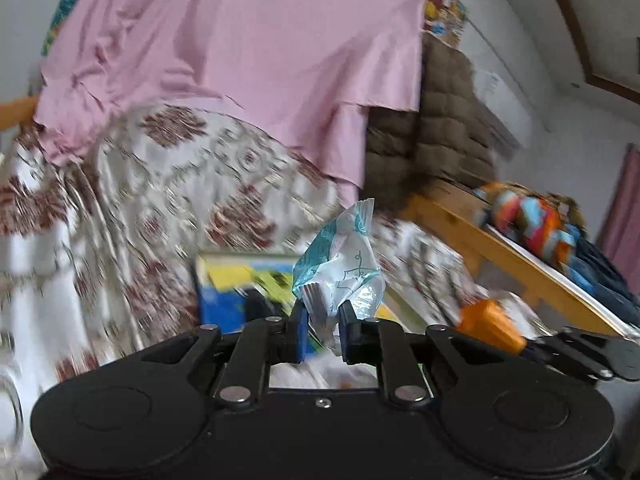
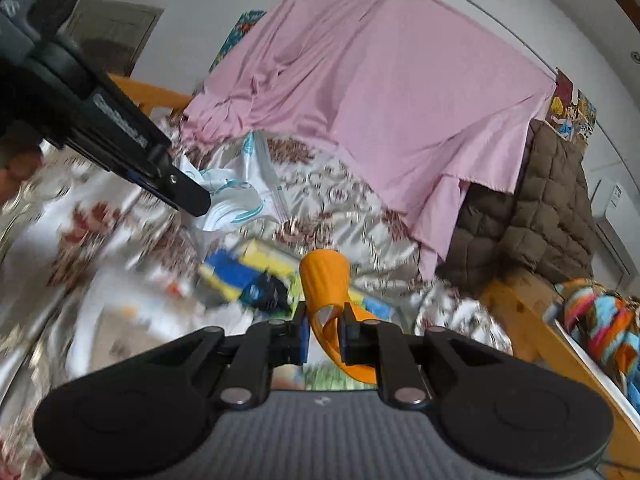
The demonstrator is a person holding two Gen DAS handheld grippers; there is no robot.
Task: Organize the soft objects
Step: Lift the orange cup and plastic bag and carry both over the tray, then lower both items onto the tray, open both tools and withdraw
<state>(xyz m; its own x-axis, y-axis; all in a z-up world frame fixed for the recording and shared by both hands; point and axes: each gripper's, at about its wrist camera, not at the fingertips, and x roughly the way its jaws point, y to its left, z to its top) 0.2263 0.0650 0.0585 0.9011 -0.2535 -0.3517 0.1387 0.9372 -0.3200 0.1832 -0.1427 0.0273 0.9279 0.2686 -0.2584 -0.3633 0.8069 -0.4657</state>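
Centrally, the left gripper (image 1: 323, 322) is clamped on a crinkled white-and-teal plastic wrapper (image 1: 342, 264), which stands up from between its pads. Likewise the right gripper (image 2: 325, 334) pinches an orange ribbed soft piece (image 2: 325, 278) — its curled lower end hangs past the fingers. Both are held above a floral satin bedspread (image 2: 344, 200), where a blue-and-yellow box (image 2: 240, 268) lies; behind hangs a pink sheet (image 2: 380, 92) — blur softens detail.
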